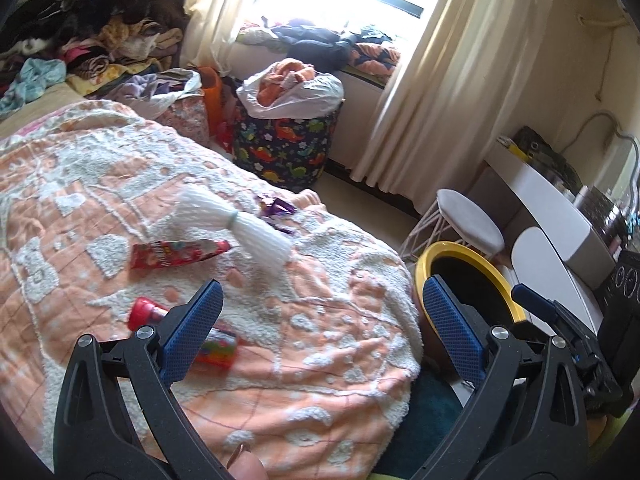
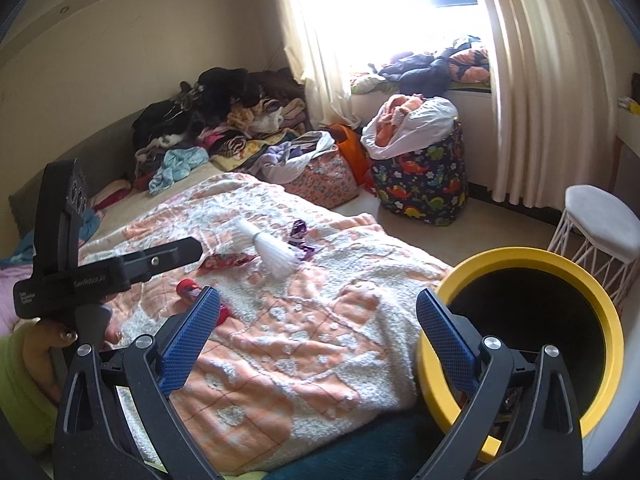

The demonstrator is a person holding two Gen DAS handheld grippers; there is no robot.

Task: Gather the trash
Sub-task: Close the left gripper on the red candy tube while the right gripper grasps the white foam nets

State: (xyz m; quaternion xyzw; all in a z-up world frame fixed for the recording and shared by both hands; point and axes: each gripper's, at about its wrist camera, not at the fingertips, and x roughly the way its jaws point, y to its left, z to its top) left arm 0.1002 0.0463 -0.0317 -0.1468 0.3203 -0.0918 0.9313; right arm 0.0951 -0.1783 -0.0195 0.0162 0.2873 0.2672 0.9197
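Note:
Trash lies on the orange and white blanket (image 1: 320,320): a red wrapper (image 1: 176,254), a white tassel bundle (image 1: 244,224), a purple wrapper (image 1: 276,206) and a red-capped colourful tube (image 1: 208,336). The tube sits just behind my left gripper's left finger. My left gripper (image 1: 320,320) is open and empty above the blanket. My right gripper (image 2: 320,328) is open and empty; the same trash shows in the right wrist view: tube (image 2: 192,290), red wrapper (image 2: 226,261), tassel (image 2: 272,250). A yellow-rimmed black bin (image 2: 520,336) stands by the bed's right edge, also in the left wrist view (image 1: 468,280).
A dinosaur-print hamper (image 1: 284,144) with a white bag stands by the window. Clothes are piled (image 1: 88,32) at the bed's head. A white stool (image 1: 468,220) and a white desk (image 1: 560,216) are on the right. My left gripper's body (image 2: 100,272) shows at the left.

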